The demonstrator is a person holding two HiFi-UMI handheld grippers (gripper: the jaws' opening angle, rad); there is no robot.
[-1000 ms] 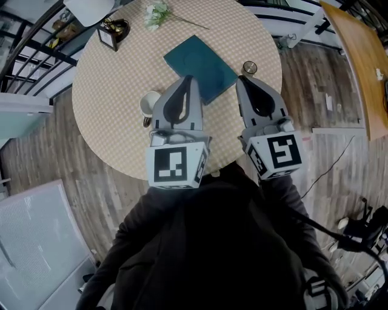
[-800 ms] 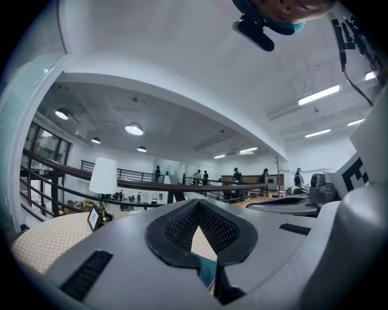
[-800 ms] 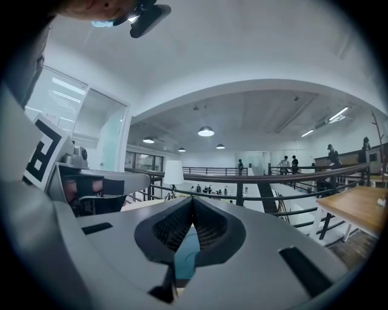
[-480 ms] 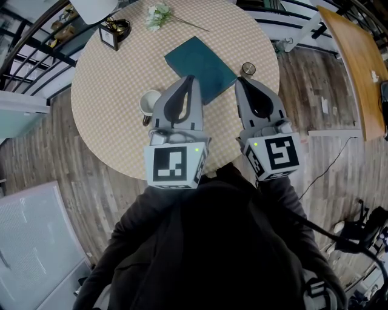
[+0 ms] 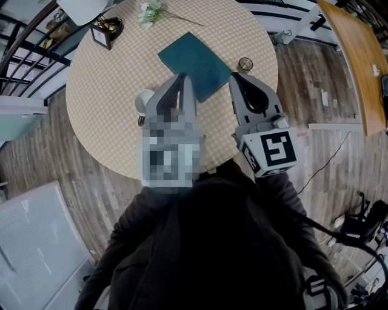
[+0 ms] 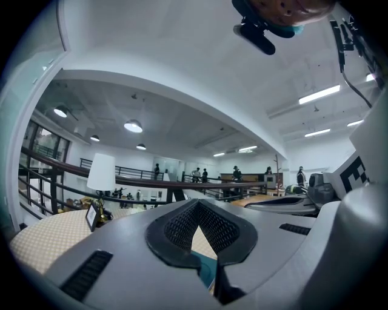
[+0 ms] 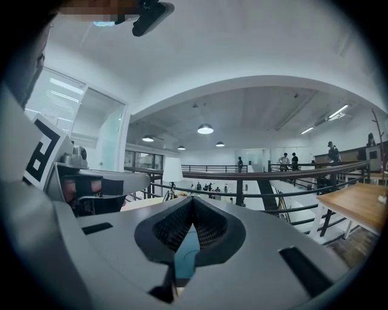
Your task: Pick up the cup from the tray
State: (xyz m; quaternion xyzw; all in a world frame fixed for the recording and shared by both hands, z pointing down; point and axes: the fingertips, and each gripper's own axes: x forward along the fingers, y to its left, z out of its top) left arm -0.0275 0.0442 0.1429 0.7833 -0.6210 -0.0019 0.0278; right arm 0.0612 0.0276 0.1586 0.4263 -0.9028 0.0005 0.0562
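the cup [image 5: 143, 100] is white and stands on the checked round table [image 5: 103, 85], not on the teal tray [image 5: 191, 60]. it sits off the tray's near left side, on the cloth, with a strip of bare cloth between the two. it is upright: its long axis runs straight up from the table and its open mouth faces up toward the head view. the left gripper [image 5: 182, 77] covers its right edge in that view, and i cannot tell which way any handle points.

the left gripper points out level over the table, with its tip above the tray's near edge and the cup just beside its left flank. in the left gripper view, the left gripper's [image 6: 197, 204] jaws are pressed together at the tip and hold nothing. a sliver of tray [image 6: 205, 267] shows through the gap lower down.

the right gripper [image 5: 233, 75] lies alongside, near the tray's right corner and just short of a small round thing [image 5: 245, 63] on the cloth. seen from its own view, the right gripper [image 7: 193, 201] is also fully closed and empty, with teal tray [image 7: 187, 253] showing behind the pads.

at the table's far edge are a small picture frame [image 5: 100, 33] and a sprig of flowers [image 5: 148, 11].
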